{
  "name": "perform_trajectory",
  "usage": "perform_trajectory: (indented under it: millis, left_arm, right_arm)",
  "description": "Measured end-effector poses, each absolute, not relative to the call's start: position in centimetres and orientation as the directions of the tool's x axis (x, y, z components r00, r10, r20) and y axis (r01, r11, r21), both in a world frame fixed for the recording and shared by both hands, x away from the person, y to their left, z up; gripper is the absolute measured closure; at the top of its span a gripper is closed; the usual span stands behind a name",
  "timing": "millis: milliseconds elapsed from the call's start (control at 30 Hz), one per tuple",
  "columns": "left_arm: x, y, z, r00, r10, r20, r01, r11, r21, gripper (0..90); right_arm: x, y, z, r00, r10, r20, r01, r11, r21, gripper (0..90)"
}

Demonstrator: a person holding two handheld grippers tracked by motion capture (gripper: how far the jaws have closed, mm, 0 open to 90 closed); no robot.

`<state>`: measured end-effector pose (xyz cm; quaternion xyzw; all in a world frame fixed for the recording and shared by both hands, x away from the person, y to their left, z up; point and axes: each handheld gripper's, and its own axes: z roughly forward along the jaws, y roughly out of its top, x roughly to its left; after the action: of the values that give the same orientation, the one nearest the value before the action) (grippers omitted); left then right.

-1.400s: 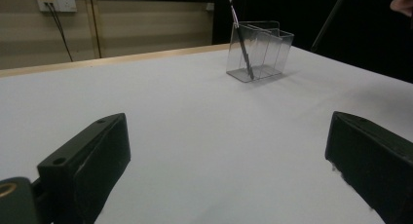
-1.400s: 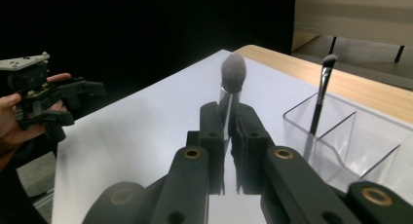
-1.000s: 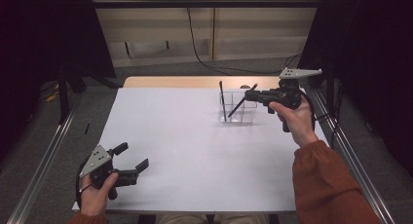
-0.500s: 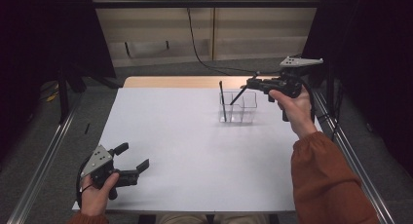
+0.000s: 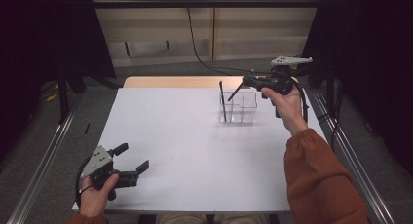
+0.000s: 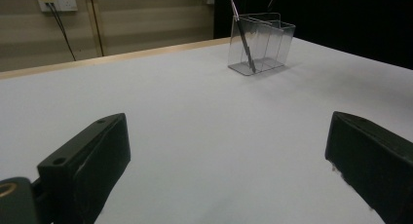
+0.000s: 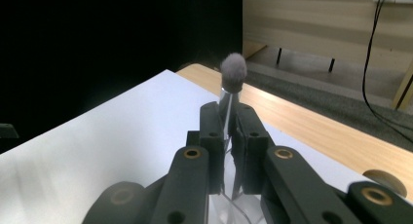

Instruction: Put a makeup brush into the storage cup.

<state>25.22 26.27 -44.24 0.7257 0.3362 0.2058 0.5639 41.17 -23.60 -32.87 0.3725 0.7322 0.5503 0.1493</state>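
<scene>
Two grippers: right gripper [image 5: 249, 80] at two o'clock, jaws clamped on a brush [image 7: 233, 83] above the clear holder [image 5: 238, 108]; left gripper [image 5: 130, 159] at seven o'clock, jaws wide, empty, over the table [image 5: 185, 136].

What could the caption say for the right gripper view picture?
Right gripper pinches a fluffy-tipped brush above the clear holder.

From my remote station I can read no text, label, brand, number or sign anywhere on the table, the tools or the surroundings.
</scene>
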Motion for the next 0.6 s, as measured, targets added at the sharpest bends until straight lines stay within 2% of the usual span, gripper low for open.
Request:
perform_trajectory:
  millis: [200, 600]
  left_arm:
    - [25.3, 26.6, -44.3, 0.68, 0.727, -0.096, 0.262, -0.118, 0.958, 2.7]
    - [25.3, 26.7, -44.2, 0.68, 0.727, -0.097, 0.262, -0.117, 0.958, 2.7]
  right_arm:
    - [42.2, -23.4, -33.9, -0.647, 0.736, 0.2, 0.436, 0.142, 0.889, 84.0]
    - [43.0, -22.7, -34.5, -0.636, 0.752, 0.173, 0.458, 0.187, 0.869, 84.0]
